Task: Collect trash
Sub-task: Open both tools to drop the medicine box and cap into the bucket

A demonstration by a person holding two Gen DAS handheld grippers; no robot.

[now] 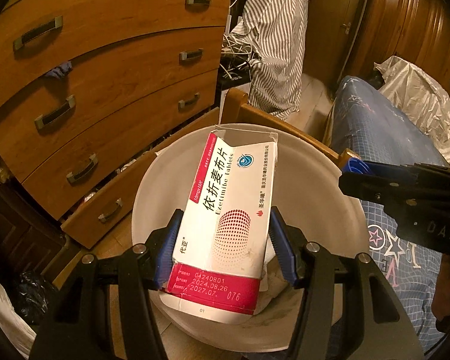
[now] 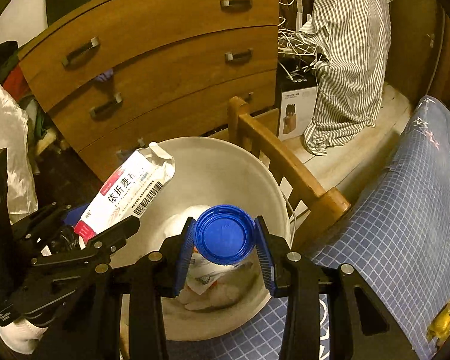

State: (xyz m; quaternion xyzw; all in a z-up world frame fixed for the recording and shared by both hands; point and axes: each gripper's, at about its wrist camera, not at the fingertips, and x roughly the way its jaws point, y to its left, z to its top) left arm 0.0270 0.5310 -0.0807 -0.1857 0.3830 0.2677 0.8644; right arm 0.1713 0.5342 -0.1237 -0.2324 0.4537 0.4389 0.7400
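Observation:
My left gripper (image 1: 223, 240) is shut on a white and red medicine box (image 1: 225, 225), held over the open white trash bin (image 1: 315, 180). The box (image 2: 129, 192) and left gripper (image 2: 111, 240) also show at the left of the right wrist view. My right gripper (image 2: 225, 249) is shut on a blue plastic cap (image 2: 223, 234), held above the same bin (image 2: 225, 162). Crumpled paper trash (image 2: 207, 285) lies at the bin's bottom. The right gripper (image 1: 405, 192) shows at the right of the left wrist view with the cap's edge (image 1: 355, 166).
A wooden chest of drawers (image 1: 105, 75) stands behind the bin, its lowest drawer pulled out. A wooden bed frame (image 2: 285, 156) borders the bin. The blue checked bedsheet (image 2: 390, 210) lies to the right. A striped shirt (image 2: 345, 60) hangs at the back.

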